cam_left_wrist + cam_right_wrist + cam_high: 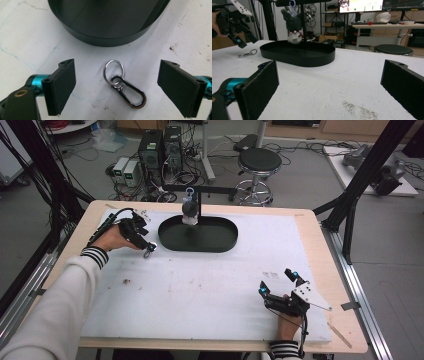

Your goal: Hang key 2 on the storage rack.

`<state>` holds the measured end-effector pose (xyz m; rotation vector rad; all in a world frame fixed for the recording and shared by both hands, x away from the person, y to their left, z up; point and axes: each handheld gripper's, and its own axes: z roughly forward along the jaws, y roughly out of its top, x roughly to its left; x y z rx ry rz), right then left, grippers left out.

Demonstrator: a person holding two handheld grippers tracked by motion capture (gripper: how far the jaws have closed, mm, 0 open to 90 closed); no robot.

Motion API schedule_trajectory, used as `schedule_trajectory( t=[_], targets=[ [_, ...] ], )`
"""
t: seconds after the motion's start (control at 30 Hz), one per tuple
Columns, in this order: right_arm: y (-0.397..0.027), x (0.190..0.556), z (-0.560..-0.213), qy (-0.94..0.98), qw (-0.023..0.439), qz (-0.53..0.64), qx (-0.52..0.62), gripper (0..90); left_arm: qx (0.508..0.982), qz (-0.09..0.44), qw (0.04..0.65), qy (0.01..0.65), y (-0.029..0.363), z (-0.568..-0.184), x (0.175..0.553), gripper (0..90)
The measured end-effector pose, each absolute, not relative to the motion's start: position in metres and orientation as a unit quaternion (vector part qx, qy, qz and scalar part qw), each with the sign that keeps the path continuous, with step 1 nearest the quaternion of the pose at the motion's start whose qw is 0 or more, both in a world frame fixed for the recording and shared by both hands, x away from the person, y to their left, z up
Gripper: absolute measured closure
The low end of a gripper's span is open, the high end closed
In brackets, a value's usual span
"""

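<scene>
Left gripper (116,85) spread wide over keyring clasp (124,86), nothing pinched.
Clasp lies flat near mat's (210,285) far-left corner, just beside black tray (225,242). Right gripper (278,283) spread, idle near-right. Risk: pads skid, flat metal slips away.

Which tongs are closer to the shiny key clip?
Left. The left tongs hang right over the key clip, open, with the clip lying between the jaws, untouched. The right tongs rest far off, near the table's opposite front corner.
</scene>
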<state>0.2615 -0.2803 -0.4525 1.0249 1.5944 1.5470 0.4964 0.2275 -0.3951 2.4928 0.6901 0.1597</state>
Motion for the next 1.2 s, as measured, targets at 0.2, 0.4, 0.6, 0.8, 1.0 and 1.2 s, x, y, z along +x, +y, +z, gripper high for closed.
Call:
schedule_trajectory(
  t=[0.2, 0.4, 0.6, 0.8, 1.0, 1.2],
  targets=[
    [-0.281, 0.262, -0.453, 0.613, 0.341, 0.595, 0.393, 0.8, 0.930, 0.043, 0.261, 0.257, 0.227, -0.401, 0.498, 18.4],
    [-0.281, 0.262, -0.453, 0.613, 0.341, 0.595, 0.393, 0.8, 0.931, 0.030, 0.257, 0.258, 0.224, -0.407, 0.500, 21.1],
    [-0.281, 0.262, -0.453, 0.612, 0.341, 0.595, 0.393, 0.8, 0.931, 0.021, 0.253, 0.261, 0.224, -0.410, 0.501, 25.0],
    [-0.281, 0.262, -0.452, 0.613, 0.339, 0.595, 0.394, 0.8, 0.933, 0.015, 0.248, 0.261, 0.224, -0.411, 0.502, 30.9],
    [-0.281, 0.262, -0.453, 0.613, 0.340, 0.595, 0.394, 0.8, 0.933, 0.010, 0.246, 0.262, 0.224, -0.411, 0.502, 37.2],
    [-0.281, 0.262, -0.453, 0.613, 0.340, 0.595, 0.394, 0.8, 0.934, 0.012, 0.240, 0.265, 0.225, -0.412, 0.503, 37.4]
  ],
)
